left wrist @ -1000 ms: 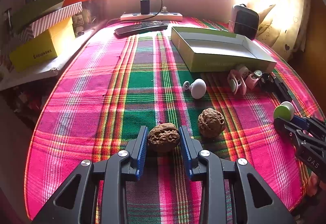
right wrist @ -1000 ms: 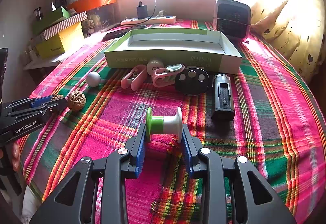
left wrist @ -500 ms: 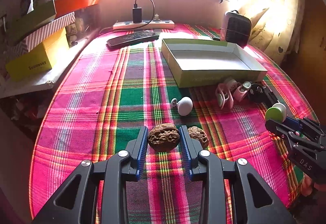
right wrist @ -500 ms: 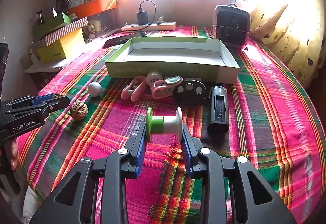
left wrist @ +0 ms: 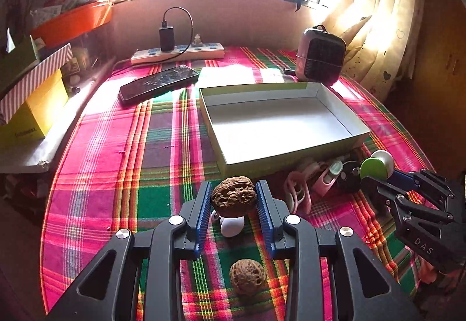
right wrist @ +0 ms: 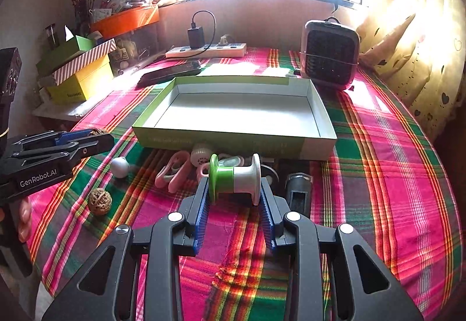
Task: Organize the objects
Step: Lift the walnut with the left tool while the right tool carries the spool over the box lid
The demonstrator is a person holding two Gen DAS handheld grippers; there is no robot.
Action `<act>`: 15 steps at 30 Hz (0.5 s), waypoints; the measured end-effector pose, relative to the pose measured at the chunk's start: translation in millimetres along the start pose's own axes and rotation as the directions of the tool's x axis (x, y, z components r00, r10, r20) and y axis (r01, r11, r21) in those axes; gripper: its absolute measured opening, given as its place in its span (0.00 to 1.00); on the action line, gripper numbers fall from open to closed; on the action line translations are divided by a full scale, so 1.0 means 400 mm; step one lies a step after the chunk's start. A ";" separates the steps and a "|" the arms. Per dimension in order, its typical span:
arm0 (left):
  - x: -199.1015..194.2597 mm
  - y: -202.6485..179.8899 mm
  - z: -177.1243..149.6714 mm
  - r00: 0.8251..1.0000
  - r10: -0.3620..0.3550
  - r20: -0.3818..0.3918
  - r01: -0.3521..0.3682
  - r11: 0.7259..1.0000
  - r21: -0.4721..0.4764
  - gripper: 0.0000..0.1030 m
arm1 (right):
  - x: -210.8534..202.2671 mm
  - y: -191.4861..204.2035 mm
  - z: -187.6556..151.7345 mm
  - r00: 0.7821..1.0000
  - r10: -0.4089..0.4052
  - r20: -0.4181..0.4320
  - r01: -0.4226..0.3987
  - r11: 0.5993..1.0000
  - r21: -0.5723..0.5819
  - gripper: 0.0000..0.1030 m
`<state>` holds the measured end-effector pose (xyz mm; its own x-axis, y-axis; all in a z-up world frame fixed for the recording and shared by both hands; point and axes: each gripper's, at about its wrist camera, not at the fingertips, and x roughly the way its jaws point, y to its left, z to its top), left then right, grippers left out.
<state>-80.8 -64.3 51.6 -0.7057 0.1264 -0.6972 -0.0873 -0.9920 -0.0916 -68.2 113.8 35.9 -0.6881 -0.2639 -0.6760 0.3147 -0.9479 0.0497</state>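
Observation:
My left gripper [left wrist: 234, 198] is shut on a brown walnut [left wrist: 234, 197] and holds it above the cloth, just short of the open green tray [left wrist: 291, 156]. A second walnut [left wrist: 247, 277] and a white knob [left wrist: 231, 226] lie below it. My right gripper [right wrist: 234, 191] is shut on a green and white spool [right wrist: 234, 178], raised in front of the same tray's near wall [right wrist: 233, 143]. The tray is empty inside. The left gripper also shows in the right wrist view [right wrist: 87, 140], the right gripper in the left wrist view [left wrist: 378, 175].
Pink clips [right wrist: 174, 172], a black key fob [left wrist: 351, 179] and a black holder [right wrist: 298, 194] lie before the tray. A phone [left wrist: 158, 82], a power strip [left wrist: 177, 54] and a small heater [right wrist: 330, 60] stand behind it. Boxes [right wrist: 81, 73] are stacked on the left.
Both grippers have risen and moved forward toward the tray with their objects. The second walnut and white knob now lie under the left gripper.

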 end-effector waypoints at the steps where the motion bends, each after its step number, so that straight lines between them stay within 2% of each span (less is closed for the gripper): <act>1: 0.008 -0.003 0.012 1.000 -0.003 -0.001 0.003 1.000 0.004 0.28 | 0.005 -0.004 0.011 1.000 0.002 0.000 -0.002 1.000 0.001 0.32; 6: 0.048 -0.013 0.069 1.000 -0.015 0.004 0.015 1.000 0.022 0.28 | 0.032 -0.027 0.063 1.000 0.000 0.005 0.000 1.000 0.004 0.32; 10: 0.093 -0.012 0.107 0.999 -0.041 -0.023 0.041 0.999 0.013 0.28 | 0.064 -0.046 0.104 1.000 -0.007 0.001 0.007 1.000 0.005 0.32; 15: 0.141 -0.013 0.140 0.999 -0.034 -0.042 0.035 0.999 0.021 0.28 | 0.115 -0.085 0.149 1.000 -0.016 -0.021 0.017 1.000 0.024 0.32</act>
<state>-159.7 -52.3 52.5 -0.6719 0.1602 -0.7231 -0.1265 -0.9868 -0.1010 -149.7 123.4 46.8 -0.6791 -0.2445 -0.6921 0.2874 -0.9562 0.0558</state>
